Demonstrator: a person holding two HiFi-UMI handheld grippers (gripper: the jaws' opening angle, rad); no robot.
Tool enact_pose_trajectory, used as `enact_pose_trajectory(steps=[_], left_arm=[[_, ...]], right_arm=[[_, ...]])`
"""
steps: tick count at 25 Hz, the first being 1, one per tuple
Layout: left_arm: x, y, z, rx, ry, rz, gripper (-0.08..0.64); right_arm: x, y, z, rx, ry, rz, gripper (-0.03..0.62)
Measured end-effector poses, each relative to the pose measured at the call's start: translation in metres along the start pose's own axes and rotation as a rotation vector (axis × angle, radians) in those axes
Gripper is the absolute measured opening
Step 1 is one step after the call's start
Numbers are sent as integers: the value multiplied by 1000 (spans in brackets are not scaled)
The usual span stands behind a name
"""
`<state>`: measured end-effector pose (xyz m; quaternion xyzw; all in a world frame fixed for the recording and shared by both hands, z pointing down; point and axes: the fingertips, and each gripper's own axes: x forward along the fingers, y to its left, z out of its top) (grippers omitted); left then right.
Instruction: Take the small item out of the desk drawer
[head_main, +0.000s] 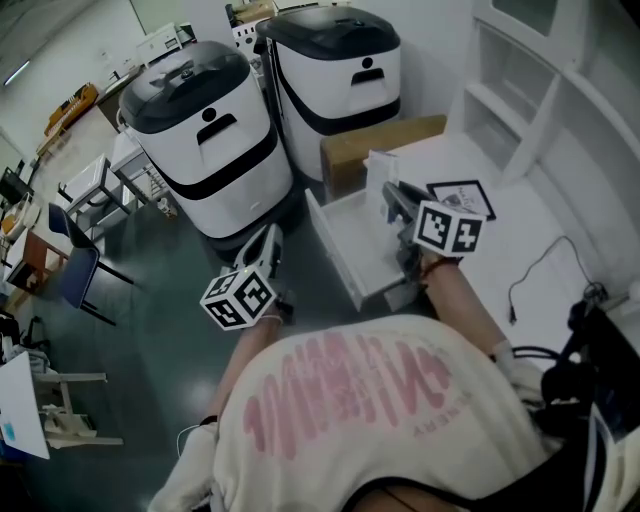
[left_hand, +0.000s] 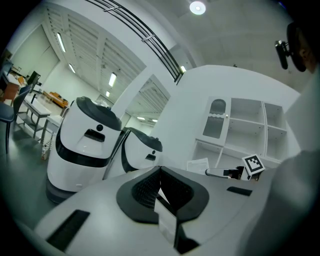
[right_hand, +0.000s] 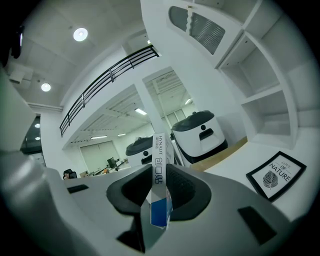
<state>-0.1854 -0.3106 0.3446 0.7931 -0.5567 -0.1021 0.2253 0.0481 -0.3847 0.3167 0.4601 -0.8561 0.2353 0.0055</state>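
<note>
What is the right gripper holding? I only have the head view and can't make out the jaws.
Observer: The Right gripper is shut on a small box, which stands upright between its jaws.
Operator: Any markings on it?
Observer: It is white with a blue lower part, and the print along its narrow face reads HYNAUT.
Operator: And the other side?
Observer: The Left gripper has its jaws together with nothing between them.
</note>
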Motion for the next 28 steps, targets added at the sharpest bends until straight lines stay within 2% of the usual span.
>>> enact_pose_trajectory(steps=[28], left_arm=[[5, 8, -20, -32, 16, 42, 29]], right_arm=[[10, -15, -29, -27, 98, 3, 100]])
